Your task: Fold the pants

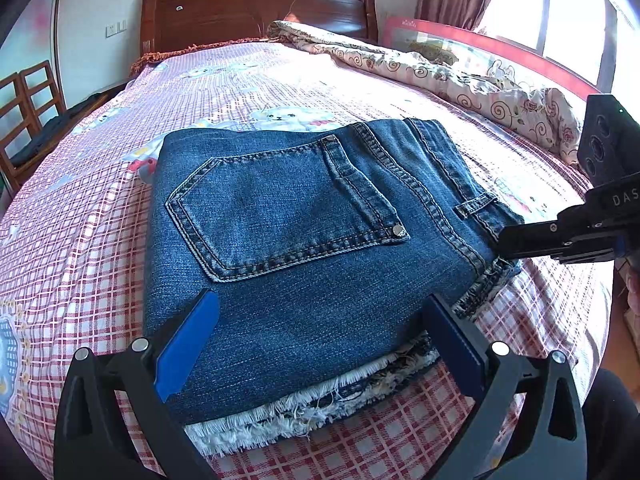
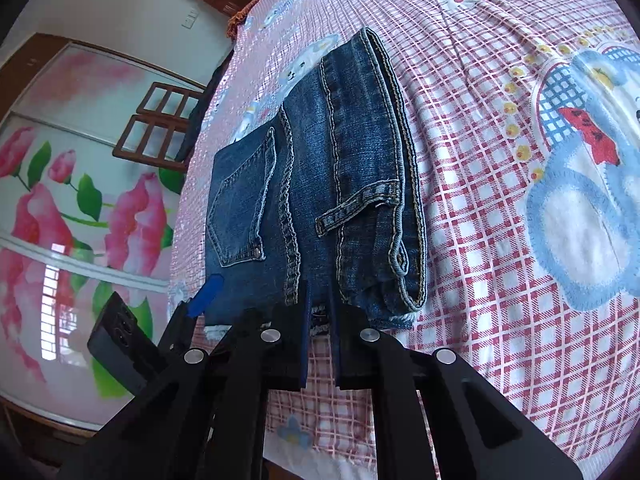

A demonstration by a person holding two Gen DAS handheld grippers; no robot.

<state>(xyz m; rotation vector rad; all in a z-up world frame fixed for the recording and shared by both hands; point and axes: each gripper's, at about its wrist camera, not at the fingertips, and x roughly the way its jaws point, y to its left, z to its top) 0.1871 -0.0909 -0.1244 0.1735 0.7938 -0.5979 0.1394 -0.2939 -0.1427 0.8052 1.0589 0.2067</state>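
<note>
Blue jeans (image 1: 280, 208) lie folded into a thick rectangle on the checked bed sheet (image 1: 80, 240), back pocket up and frayed white hems (image 1: 280, 416) sticking out at the near edge. My left gripper (image 1: 320, 320) is open, its blue-padded fingers (image 1: 188, 344) spread wide over the near part of the stack. From the right, my right gripper (image 1: 502, 240) meets the waistband corner by the belt loop (image 1: 476, 205). In the right wrist view its jaws (image 2: 320, 296) stand almost together, with the edge of the jeans (image 2: 352, 184) in the narrow slit.
A rolled floral quilt (image 1: 460, 76) lies along the far right side of the bed, in front of a red bed rail (image 1: 500, 46). A wooden headboard (image 1: 256, 12) is behind, with wooden chairs (image 1: 28, 108) at the left. The bed edge runs close below the jeans.
</note>
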